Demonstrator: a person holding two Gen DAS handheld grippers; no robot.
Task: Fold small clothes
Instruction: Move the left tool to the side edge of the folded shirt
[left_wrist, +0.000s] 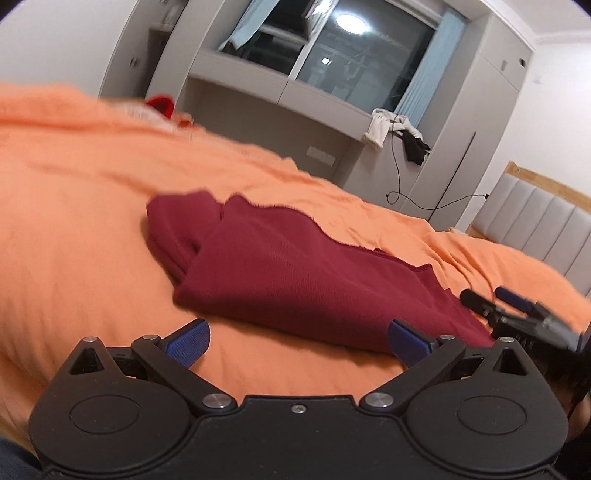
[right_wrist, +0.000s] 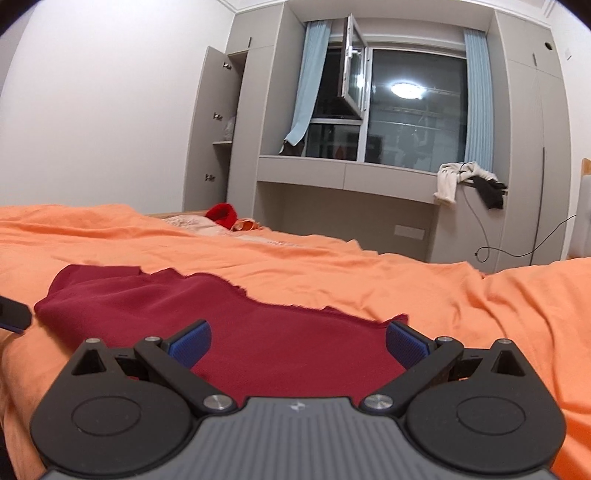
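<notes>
A dark red garment (left_wrist: 295, 273) lies folded flat on the orange bed cover (left_wrist: 74, 221). My left gripper (left_wrist: 299, 343) is open and empty, hovering just in front of the garment's near edge. My right gripper (right_wrist: 299, 343) is open and empty, low over the near right part of the same garment (right_wrist: 221, 317). The right gripper also shows in the left wrist view (left_wrist: 495, 299), at the garment's right end. A dark tip of the left gripper (right_wrist: 13, 314) shows at the left edge of the right wrist view.
A red item (right_wrist: 221, 214) and a pale cloth lie at the bed's far edge. Grey built-in cabinets and a window shelf (right_wrist: 347, 177) stand beyond the bed, with clothes (right_wrist: 469, 181) and a cable hanging. A padded headboard (left_wrist: 535, 229) is at the right.
</notes>
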